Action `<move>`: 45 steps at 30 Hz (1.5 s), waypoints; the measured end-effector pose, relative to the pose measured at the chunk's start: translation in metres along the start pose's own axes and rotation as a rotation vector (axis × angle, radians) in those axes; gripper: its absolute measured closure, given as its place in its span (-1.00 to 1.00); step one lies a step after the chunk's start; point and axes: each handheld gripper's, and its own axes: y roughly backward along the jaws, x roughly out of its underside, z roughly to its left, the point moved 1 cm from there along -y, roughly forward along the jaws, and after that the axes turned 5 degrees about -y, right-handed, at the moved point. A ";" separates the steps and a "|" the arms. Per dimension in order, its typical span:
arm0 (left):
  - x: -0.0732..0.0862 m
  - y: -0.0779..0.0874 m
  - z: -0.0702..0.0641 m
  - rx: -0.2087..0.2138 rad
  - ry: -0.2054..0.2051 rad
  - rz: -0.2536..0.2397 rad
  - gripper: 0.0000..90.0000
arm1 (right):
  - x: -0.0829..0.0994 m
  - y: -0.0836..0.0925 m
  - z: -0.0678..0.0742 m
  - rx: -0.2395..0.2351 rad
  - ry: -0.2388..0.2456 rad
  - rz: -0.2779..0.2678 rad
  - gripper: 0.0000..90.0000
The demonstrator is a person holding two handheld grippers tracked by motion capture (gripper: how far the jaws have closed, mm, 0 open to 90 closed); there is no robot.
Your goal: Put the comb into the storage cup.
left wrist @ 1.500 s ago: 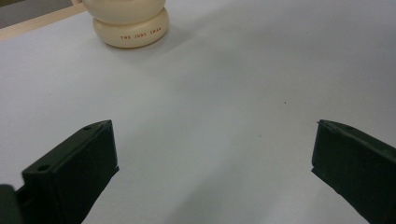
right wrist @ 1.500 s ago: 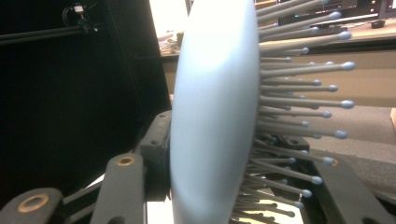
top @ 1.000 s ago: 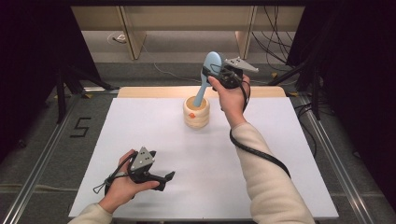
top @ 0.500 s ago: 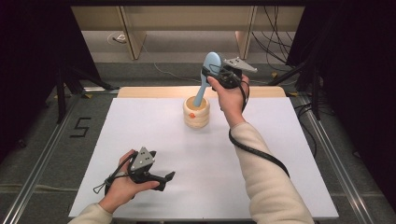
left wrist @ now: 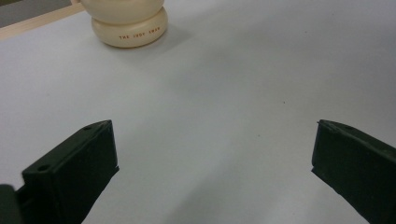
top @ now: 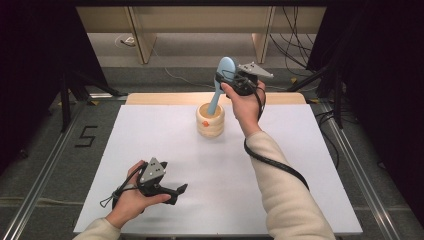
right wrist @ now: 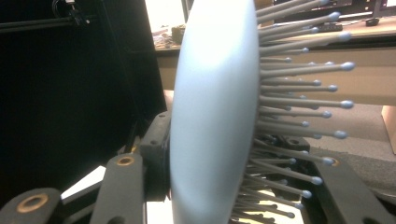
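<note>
Red capital lettering, too small to read with certainty, runs around the base ring of a cream, glossy, round-bellied holder [top: 210, 121] standing near the far edge of a white table [top: 150, 145], with an orange mark on its side. A pale blue hairbrush [top: 223, 75] leans with its handle down in the holder's mouth; the right gripper [top: 231, 82] pinches the oval head, one jaw on the smooth back, the other among ball-tipped bristles [right wrist: 299, 93]. The left gripper [top: 172, 191], with a grey three-cornered plate, rests at the near left of the table, well apart from the holder, jaws spread wide on nothing. A "5" [top: 86, 136] marks the grey floor left of the table; cables lie beyond it.
</note>
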 end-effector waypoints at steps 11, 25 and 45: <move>0.000 0.000 0.000 0.000 0.000 0.000 -1.00 | 0.002 -0.002 -0.002 0.008 0.000 0.005 0.14; 0.000 0.000 0.000 0.000 0.000 0.000 -1.00 | 0.006 -0.005 -0.005 0.026 0.006 0.009 0.14; 0.000 0.000 0.000 0.002 0.000 -0.001 -1.00 | 0.018 -0.012 -0.007 0.038 0.004 0.033 0.13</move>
